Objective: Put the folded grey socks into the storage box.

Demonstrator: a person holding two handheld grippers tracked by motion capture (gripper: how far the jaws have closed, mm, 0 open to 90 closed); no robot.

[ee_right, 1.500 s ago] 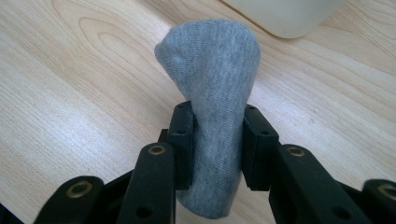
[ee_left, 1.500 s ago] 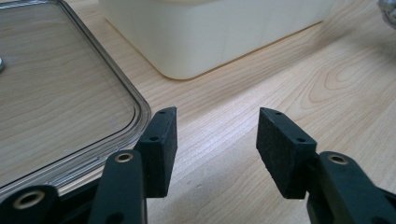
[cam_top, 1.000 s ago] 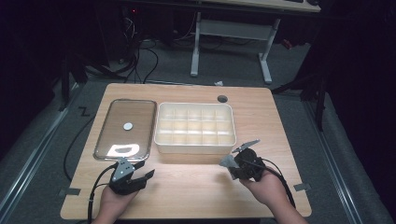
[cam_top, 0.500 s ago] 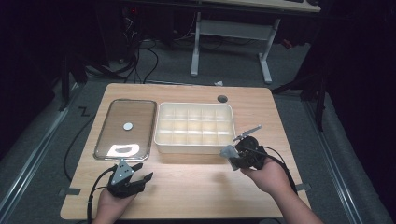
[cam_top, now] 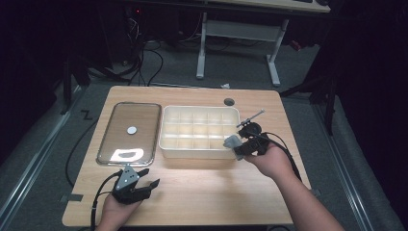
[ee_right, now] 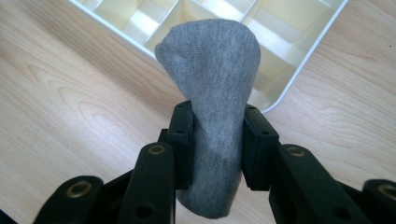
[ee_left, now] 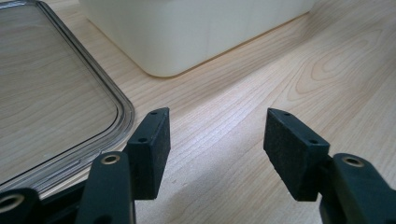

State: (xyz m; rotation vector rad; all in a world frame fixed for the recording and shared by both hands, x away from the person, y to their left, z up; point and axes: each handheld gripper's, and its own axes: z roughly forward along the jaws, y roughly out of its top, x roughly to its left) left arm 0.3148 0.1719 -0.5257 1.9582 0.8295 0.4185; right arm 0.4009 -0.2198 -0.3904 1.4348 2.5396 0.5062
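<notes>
A rolled grey sock (ee_right: pixel 215 98) is pinched between the pads of my right gripper (ee_right: pixel 217 140), which is shut on it. In the high view the right gripper (cam_top: pixel 239 144) carries the grey sock (cam_top: pixel 232 142) at the front right corner of the cream divided box (cam_top: pixel 200 129). My left gripper (cam_top: pixel 146 179) rests low near the table's front left, its jaws wide apart and just opened further, with nothing between them. In the left gripper view the left gripper (ee_left: pixel 215 140) faces bare wood beside the clear lid (ee_left: pixel 51 102).
The clear lid (cam_top: pixel 129 132) lies flat left of the box, a small round mark at its middle. A round cable hole (cam_top: pixel 229 101) sits near the table's far edge. Cables trail from both grippers. Dark floor and desk legs lie beyond.
My right gripper has risen and moved away from the front edge to the box's front right corner, still holding the sock. The left gripper has stayed in place, its jaws a little wider.
</notes>
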